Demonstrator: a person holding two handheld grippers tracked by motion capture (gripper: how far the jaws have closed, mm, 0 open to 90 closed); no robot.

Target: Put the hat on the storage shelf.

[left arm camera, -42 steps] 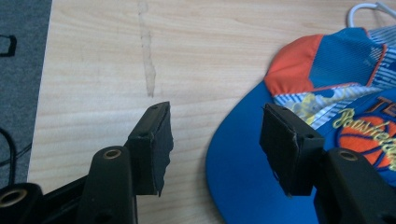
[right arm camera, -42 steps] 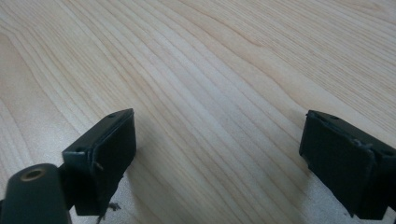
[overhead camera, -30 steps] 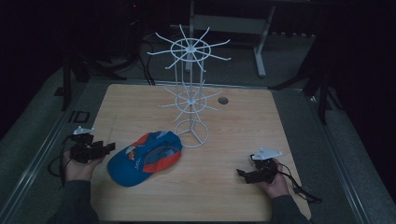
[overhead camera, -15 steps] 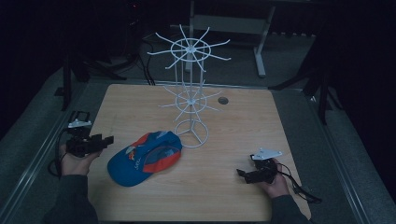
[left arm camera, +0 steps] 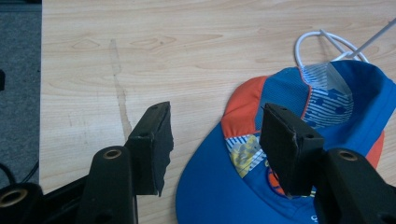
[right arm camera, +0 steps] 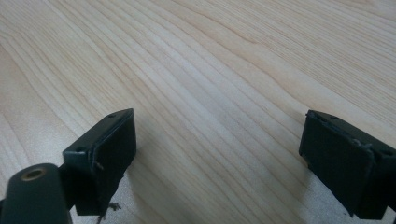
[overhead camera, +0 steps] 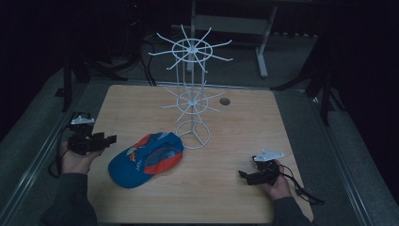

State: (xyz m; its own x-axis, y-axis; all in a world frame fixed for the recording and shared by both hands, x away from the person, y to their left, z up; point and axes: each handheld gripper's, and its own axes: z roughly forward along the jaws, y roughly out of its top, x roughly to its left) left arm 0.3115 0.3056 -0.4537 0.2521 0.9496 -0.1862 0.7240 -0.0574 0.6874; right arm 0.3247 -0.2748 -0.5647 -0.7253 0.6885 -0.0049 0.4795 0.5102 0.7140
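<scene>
One cap was seen lying on the table. It was blue with orange parts. It was placed near the table's left edge and closer to the near edge than to the far one. Its top side faced up, and its brim pointed toward the near left corner.

Just beside the cap, toward the middle of the table, one white wire rack was stood up on a ring-shaped foot. The foot was touched, or almost touched, by the back of the cap. Two rings of thin hooks were carried by the rack, a small one low down and a big one high up.

The left gripper was held at the table's left edge, near the cap but apart from it. Its jaws were held about halfway open, and nothing was held between them. In the left gripper view the cap was seen past the jaws, with the brim closest.

The right gripper was held low near the near right corner, well apart from the cap. Its jaws were spread wide, and nothing was held.

Two grippers were counted, one cap and one rack.

The step in hand was judged to be a reach for the cap with the left gripper. To do it well, the brim should be slid between the jaws first. It should be squeezed only when it is well inside. The rack should not be bumped.
</scene>
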